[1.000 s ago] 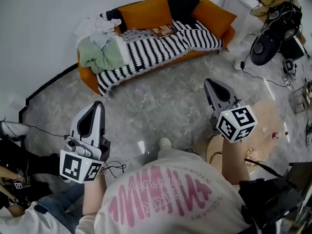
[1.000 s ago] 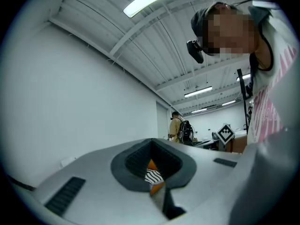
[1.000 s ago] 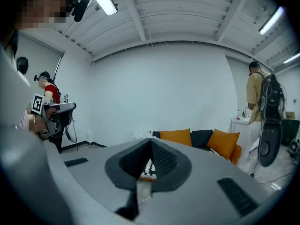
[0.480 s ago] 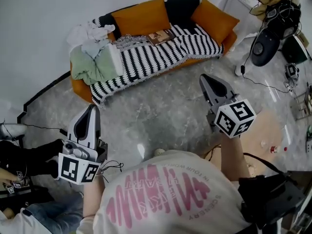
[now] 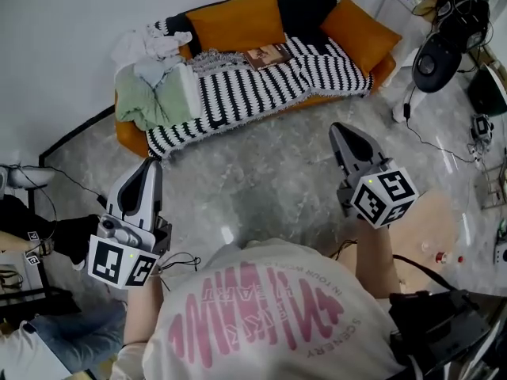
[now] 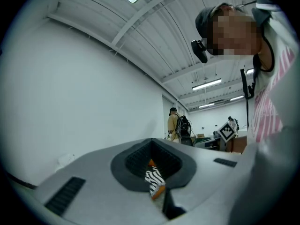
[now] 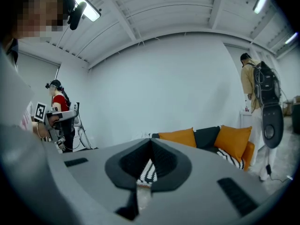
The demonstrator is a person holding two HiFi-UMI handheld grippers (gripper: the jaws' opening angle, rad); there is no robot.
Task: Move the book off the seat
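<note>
Book [image 5: 267, 55] flat on sofa [image 5: 384, 64], long axis approx L-R (slightly tilted); L gripper [image 5: 150, 166], R gripper [image 5: 340, 129] closed, empty.

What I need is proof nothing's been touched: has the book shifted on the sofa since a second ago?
No. The book lies in the same spot on the striped throw, just in front of the wide orange cushion, as before.

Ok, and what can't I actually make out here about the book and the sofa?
- Book, head view: too small to read its cover.
- Left gripper view: the left gripper itself hides the sofa. Only a sliver of striped blanket shows, and no book.
- Right gripper view: the right gripper covers the seat. Only the cushions show above it.
- Head view: the person's shirt hides the floor beneath.
</note>
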